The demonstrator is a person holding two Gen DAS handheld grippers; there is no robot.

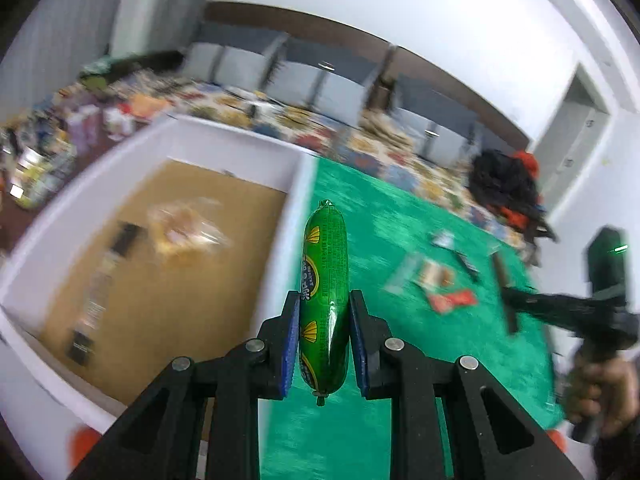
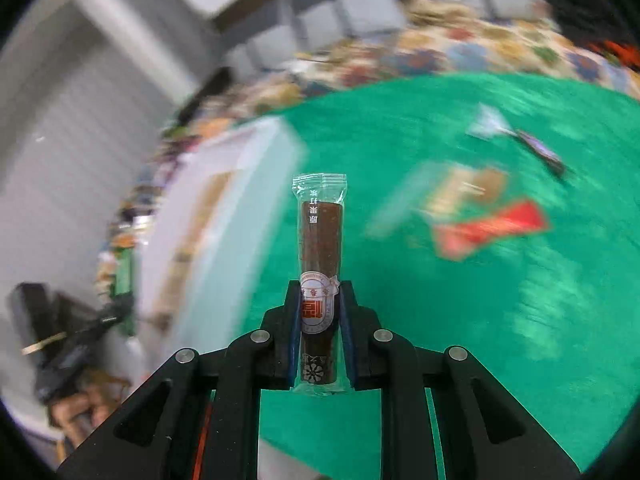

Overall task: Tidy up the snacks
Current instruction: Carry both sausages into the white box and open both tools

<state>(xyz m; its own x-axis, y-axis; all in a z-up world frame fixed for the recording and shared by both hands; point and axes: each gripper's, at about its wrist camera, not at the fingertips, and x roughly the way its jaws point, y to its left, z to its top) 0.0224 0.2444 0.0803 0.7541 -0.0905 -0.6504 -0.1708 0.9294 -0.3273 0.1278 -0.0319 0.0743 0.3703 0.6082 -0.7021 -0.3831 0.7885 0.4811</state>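
In the left wrist view our left tool (image 1: 324,320) is clamped on a green sausage (image 1: 325,276), its blue pads pressing the sausage's lower half from both sides. The sausage's long axis runs straight along the fingers, up the middle of the frame; one crimped end points away from us toward the top, the other sticks out below the pads. It hangs in the air over the line where a white box (image 1: 296,184) meets the green tabletop (image 1: 400,360). The box fills the left of the frame, and on its brown floor lie a clear bag of something pale (image 1: 186,226) and a dark bar (image 1: 102,280), both blurred. At the right edge we see our right tool (image 1: 568,308), its state unreadable there, and the hand (image 1: 604,392) holding it.

In the right wrist view our right tool (image 2: 320,308) is closed on a brown stick (image 2: 321,280) in clear wrap, gripped around its labelled lower part. Its long axis also runs up the frame, with the sealed end pointing away from us. It is held above the tabletop. In the right half of that frame lie blurred packets, among them a red one (image 2: 492,228).
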